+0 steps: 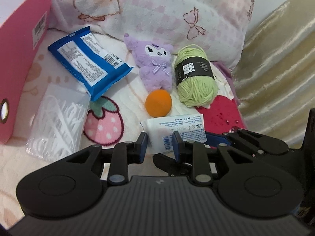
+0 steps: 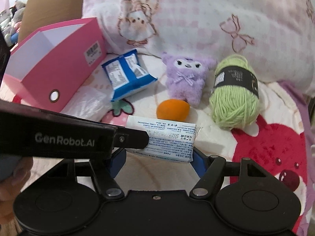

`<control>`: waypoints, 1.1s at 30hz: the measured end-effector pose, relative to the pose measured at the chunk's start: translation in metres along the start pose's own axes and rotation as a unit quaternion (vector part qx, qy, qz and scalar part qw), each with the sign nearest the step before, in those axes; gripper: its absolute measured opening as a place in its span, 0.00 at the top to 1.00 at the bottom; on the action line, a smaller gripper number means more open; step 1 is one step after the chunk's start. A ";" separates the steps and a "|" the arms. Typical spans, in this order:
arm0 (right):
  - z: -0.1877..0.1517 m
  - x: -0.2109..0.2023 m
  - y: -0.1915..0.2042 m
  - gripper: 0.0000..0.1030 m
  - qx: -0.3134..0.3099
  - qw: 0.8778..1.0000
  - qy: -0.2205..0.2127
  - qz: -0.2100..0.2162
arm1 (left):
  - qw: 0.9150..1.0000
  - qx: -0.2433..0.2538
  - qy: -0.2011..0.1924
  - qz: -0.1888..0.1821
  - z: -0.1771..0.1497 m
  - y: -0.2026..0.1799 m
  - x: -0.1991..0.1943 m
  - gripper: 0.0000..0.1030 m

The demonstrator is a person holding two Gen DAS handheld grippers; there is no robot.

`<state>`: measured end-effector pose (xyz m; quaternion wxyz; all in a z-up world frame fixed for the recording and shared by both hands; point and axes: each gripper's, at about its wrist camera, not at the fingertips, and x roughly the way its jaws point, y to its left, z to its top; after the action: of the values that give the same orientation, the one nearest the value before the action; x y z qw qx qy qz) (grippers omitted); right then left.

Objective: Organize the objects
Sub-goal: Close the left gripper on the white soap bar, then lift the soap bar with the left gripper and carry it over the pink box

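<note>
A white printed packet hangs just above the blanket, held from both sides. My left gripper is shut on its near end, blue pads pressed to both faces. My right gripper is shut on the packet across its width, a blue pad against each edge. The left gripper's black finger lies over the packet's left part in the right wrist view. One blue finger of the right gripper shows at the packet's right edge in the left wrist view.
Beyond the packet lie an orange ball, a purple plush, green yarn and a blue packet. An open pink box stands at the left, with a clear bag beside it. A pillow closes the back.
</note>
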<state>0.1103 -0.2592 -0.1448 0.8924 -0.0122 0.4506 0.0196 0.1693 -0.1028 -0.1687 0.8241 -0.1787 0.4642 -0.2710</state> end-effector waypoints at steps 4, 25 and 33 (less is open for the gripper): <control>-0.002 -0.007 0.004 0.25 0.001 1.000 0.000 0.011 | 1.000 0.004 -0.002 0.015 -0.006 -0.009 -0.011 0.75; -0.007 -0.063 0.032 0.24 0.005 0.998 -0.046 0.038 | 0.998 0.020 -0.016 0.061 -0.014 -0.042 -0.076 0.74; -0.012 -0.079 0.047 0.24 0.040 0.996 -0.049 0.066 | 0.995 0.042 -0.007 0.087 -0.018 -0.049 -0.106 0.74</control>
<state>0.0515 -0.2142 -0.0884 0.9099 0.0542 0.4067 0.0607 0.0950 -0.0770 -0.0803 0.8547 -0.1043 0.4603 -0.2162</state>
